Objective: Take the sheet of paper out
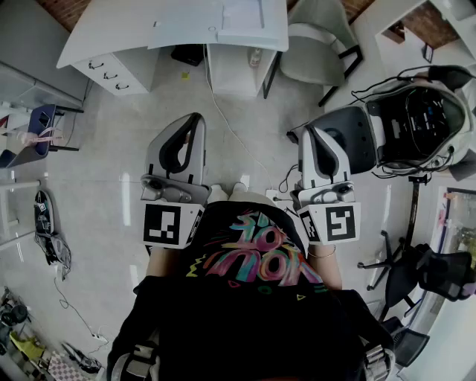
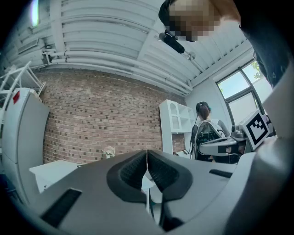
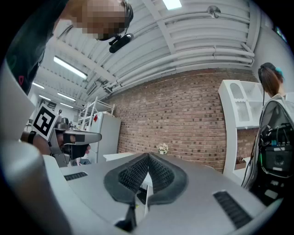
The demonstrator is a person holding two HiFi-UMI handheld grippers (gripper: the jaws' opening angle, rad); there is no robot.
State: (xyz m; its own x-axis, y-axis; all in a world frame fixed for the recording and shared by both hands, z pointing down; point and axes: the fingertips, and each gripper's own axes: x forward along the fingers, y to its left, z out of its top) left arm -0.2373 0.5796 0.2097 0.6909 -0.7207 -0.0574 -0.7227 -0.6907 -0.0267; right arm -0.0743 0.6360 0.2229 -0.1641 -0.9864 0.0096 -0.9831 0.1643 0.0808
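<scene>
Looking down from the head view, what do we have in front of us?

We have a white desk (image 1: pixel 178 33) at the top of the frame. It has drawers (image 1: pixel 110 74) under its left end and a grey chair (image 1: pixel 312 45) just past its right end. We stand short of the desk on a pale tiled floor (image 1: pixel 111 149).

Where are our tools relative to that desk?

Both are held level and side by side, well short of the desk and pointing toward it. The left gripper (image 1: pixel 195 117) lines up with the desk's middle. The right gripper (image 1: pixel 308 132) lines up with the chair beyond the desk's right end. Neither one touches the desk.

How do the jaws stand?

In each gripper view the dark ribbed pads (image 2: pixel 133 172) meet at their tips, so both tools are closed with nothing caught between them. Past the tips we see a brick wall (image 3: pixel 183 119) behind the desk, and a small bunch of flowers (image 3: pixel 162 148) standing on the desk.

And the paper?

A pale flat rectangle (image 1: pixel 242 15) lies on the desk's top toward its right end, well apart from both grippers. We cannot tell from here whether it is the sheet of paper.
</scene>
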